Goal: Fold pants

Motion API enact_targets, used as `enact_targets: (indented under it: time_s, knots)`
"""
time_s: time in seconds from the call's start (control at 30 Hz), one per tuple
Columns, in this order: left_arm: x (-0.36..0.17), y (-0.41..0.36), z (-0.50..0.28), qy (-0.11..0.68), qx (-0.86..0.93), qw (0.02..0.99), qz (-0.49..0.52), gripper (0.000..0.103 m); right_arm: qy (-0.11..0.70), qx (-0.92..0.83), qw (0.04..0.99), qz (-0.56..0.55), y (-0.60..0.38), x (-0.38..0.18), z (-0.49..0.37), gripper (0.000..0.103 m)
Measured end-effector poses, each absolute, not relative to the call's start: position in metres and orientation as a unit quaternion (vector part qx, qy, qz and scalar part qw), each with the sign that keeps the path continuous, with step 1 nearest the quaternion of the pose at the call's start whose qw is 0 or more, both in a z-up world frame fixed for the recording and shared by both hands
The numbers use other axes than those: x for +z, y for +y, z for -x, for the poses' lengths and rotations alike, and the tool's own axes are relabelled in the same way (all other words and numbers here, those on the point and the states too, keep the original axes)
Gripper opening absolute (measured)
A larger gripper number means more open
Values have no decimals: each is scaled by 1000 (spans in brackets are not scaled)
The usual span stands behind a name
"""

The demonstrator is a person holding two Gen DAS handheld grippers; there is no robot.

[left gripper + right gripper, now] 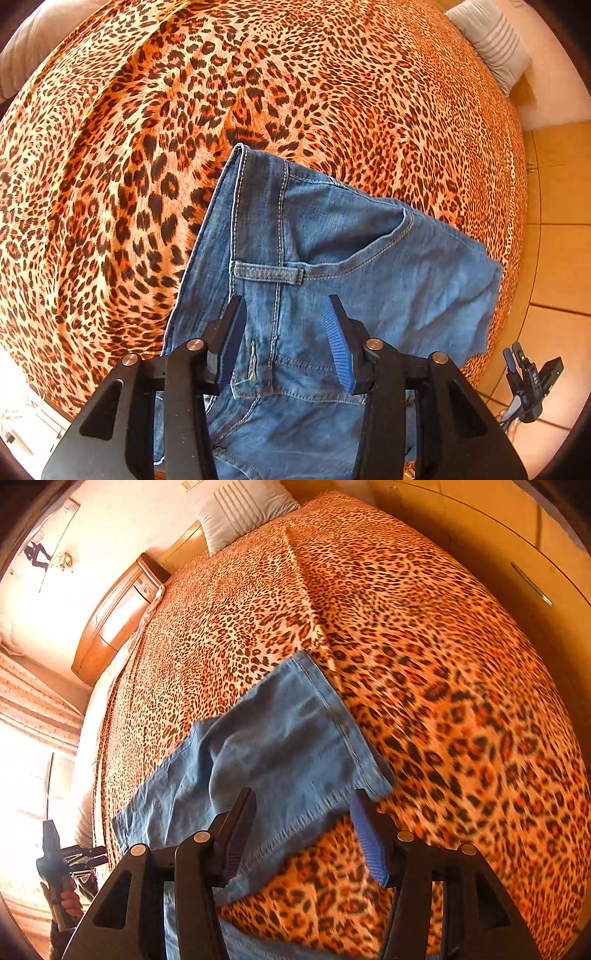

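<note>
Denim pants [332, 258] lie seemingly part-folded on the bed [110, 166], final folds left; left claw [284, 332] and right claw [303, 830] hover released

Your jeans [332, 258] are running off the bottom edge of the left wrist view, behind your left claw [284, 332]. In the right wrist view, the leopard bedspread [480, 757] is blurring at right, and the jeans' lower part is hiding behind your right claw [306, 834].
</note>
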State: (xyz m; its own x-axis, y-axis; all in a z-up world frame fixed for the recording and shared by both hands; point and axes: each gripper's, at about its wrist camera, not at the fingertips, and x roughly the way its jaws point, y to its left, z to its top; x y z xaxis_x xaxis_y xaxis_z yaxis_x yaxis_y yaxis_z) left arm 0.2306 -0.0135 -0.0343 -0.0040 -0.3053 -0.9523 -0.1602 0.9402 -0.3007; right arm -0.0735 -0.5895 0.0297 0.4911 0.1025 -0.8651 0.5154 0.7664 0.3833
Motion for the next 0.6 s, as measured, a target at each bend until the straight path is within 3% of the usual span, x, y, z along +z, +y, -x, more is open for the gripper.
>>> enact_targets:
  time_s: [0.07, 0.4, 0.5, 0.57, 0.6]
  knots:
    - [-44, -6, -246, 705, -41, 687, 171, 41, 502, -131, 797, -309, -597, 19, 37, 61]
    - [-88, 21, -297, 714, -22, 662, 225, 42, 555, -174, 767, -271, -624, -40, -70, 62]
    - [-96, 9, -299, 715, -36, 662, 222, 47, 564, -163, 761, -274, -625, -51, -84, 68]
    - [-96, -2, -301, 713, -48, 670, 203, 46, 577, -159, 757, -264, -622, -59, -93, 72]
    - [-91, -8, -301, 708, -50, 680, 186, 40, 580, -156, 760, -248, -619, -59, -96, 72]
